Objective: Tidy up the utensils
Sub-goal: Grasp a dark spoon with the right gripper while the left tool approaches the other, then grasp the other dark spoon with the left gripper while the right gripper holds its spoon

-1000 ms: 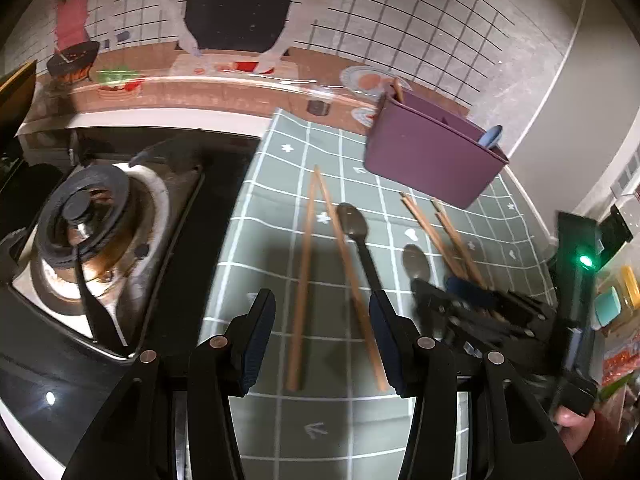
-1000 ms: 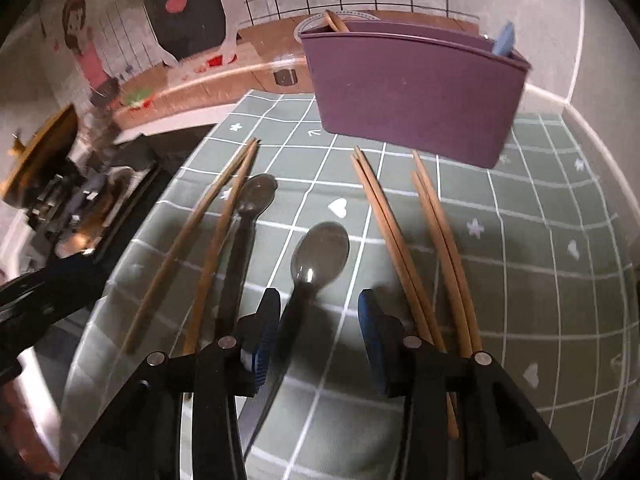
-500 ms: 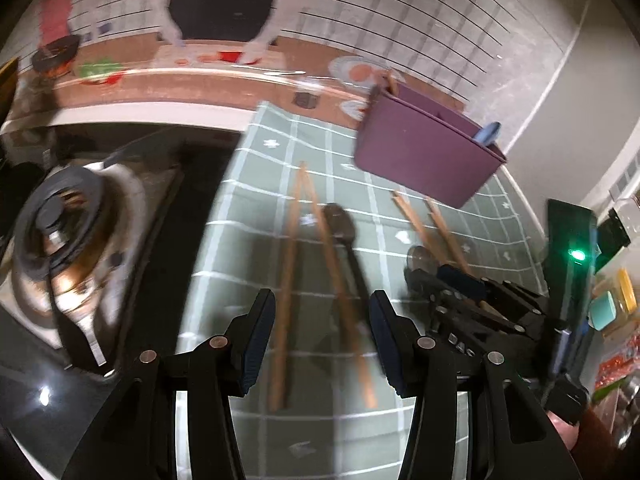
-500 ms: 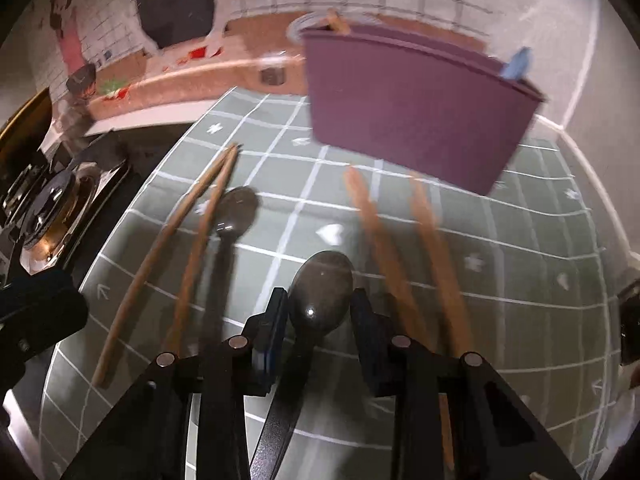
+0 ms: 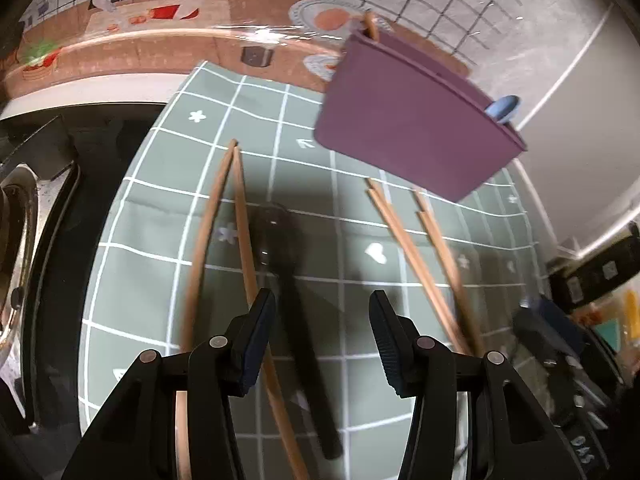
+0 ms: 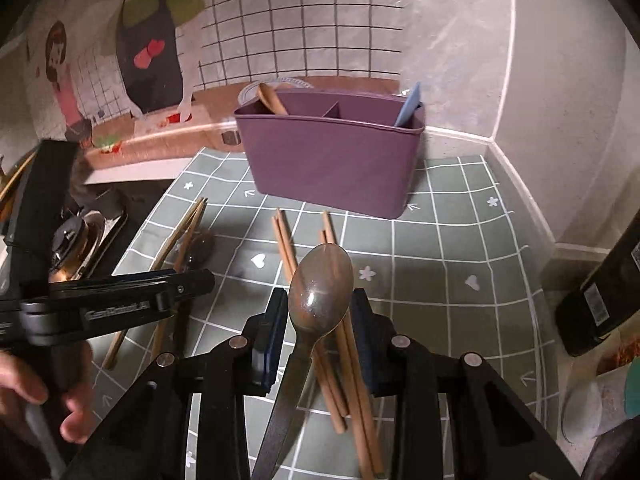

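My right gripper [image 6: 320, 316] is shut on a dark metal spoon [image 6: 320, 284] and holds it lifted above the green mat, bowl forward. The purple utensil holder [image 6: 332, 160] stands at the back of the mat, also in the left wrist view [image 5: 408, 128]; it holds a wooden utensil [image 6: 272, 98] and a blue one [image 6: 408, 106]. My left gripper [image 5: 322, 314] is open over a second dark spoon [image 5: 276, 236] lying on the mat. One chopstick pair [image 5: 224, 224] lies left of that spoon. Two more chopstick pairs [image 5: 416, 248] lie to its right, also under the held spoon [image 6: 340, 364].
A gas stove [image 5: 16, 232] borders the green gridded mat [image 5: 344, 208] on the left. A tiled wall with cartoon stickers [image 6: 152, 40] stands behind. A dark device [image 6: 600, 296] and food packets sit at the right edge. A hand [image 6: 40, 396] holds the left gripper.
My right gripper closed on the spoon and lifted it off the mat. My left gripper moved right and forward, from over the left chopsticks to over the other spoon.
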Demonstrator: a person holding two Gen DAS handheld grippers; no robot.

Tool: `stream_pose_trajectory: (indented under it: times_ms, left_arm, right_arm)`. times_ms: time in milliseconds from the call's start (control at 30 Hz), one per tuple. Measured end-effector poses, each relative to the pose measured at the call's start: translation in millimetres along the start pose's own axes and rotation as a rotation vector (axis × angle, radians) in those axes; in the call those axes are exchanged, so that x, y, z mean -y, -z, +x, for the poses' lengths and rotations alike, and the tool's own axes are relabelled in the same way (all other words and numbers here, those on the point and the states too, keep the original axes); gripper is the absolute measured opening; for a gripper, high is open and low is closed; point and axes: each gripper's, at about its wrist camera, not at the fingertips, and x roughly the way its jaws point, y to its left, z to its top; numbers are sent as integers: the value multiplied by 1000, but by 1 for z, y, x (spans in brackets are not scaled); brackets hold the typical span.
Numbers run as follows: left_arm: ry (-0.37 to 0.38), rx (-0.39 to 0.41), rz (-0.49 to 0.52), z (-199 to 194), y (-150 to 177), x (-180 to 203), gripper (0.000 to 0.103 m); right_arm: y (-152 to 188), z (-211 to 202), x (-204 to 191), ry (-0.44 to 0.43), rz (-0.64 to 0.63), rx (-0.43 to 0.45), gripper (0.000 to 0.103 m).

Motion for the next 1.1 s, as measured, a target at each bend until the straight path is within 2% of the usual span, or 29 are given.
stream_pose_trajectory:
  times_ms: [400, 533, 567, 633, 833, 967, 1100]
  left_arm:
    - [-160, 37, 67, 21, -24, 3, 49]
    - [-257, 34, 104, 28, -26, 12, 40]
    - [-265, 37, 102, 29, -25, 13, 35]
    - [-245, 39, 98, 27, -23, 14, 35]
    - [-70, 84, 94, -9, -3, 12, 34]
    - [-13, 138, 124, -45, 12, 17, 34]
    - [-3, 192, 168, -70, 22, 26, 34]
  right_arm:
    - [0, 3, 11, -11, 12, 7, 30]
    - [-2, 1, 9, -6, 2, 13, 30]
    - [-3, 0, 8, -8, -1, 15, 30]
    - [-4, -3, 8, -20, 3, 18, 30]
    - [-9, -17, 10, -65, 15, 33, 29]
    - [-12, -26, 8, -61, 8, 38, 29]
    - [-13, -33, 6, -43, -1, 42, 29]
